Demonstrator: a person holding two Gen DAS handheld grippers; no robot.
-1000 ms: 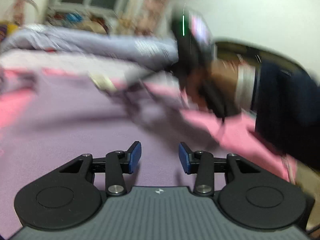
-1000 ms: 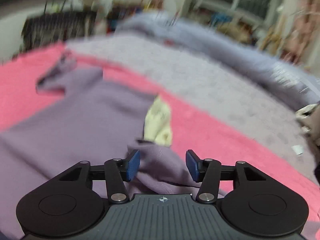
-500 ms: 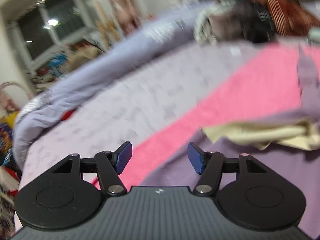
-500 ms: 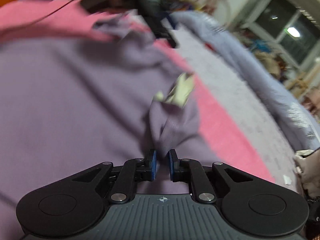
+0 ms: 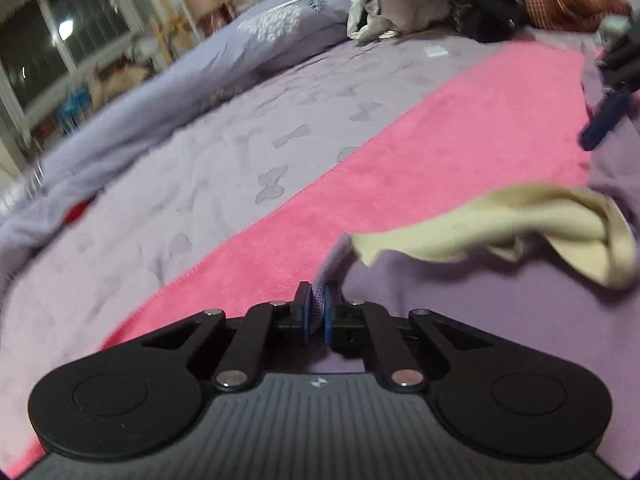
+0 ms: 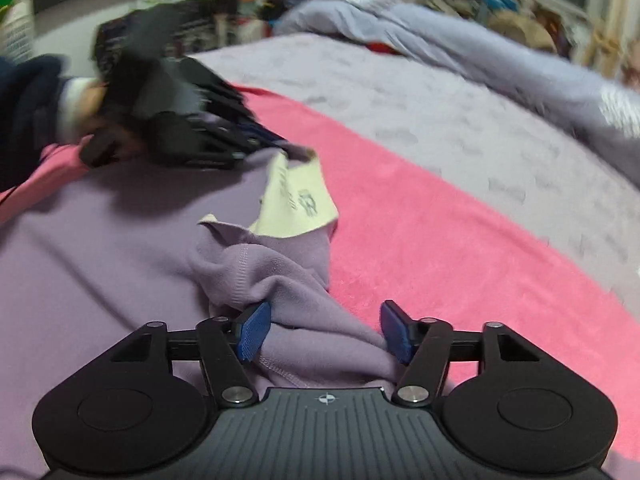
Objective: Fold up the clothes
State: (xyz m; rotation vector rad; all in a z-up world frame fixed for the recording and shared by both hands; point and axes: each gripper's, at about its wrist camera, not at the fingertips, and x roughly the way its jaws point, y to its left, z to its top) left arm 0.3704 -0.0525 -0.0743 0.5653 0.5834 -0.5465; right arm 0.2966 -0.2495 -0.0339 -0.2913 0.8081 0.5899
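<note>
Soft, limp top [image 6: 120, 232] was clamped at its hem by left gripper [image 5: 317, 314]; right gripper [image 6: 326, 332] jaws were opening around a bunched fold, best retaken at the edge.

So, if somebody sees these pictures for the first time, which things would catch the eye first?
First the purple garment, spread over the bright pink blanket on the bed, with its cream inner lining turned out near the edge. Then the left tongs, shut on the garment's hem at the bottom of the left wrist view. The right tongs are opening around a bunched fold of it.
</note>
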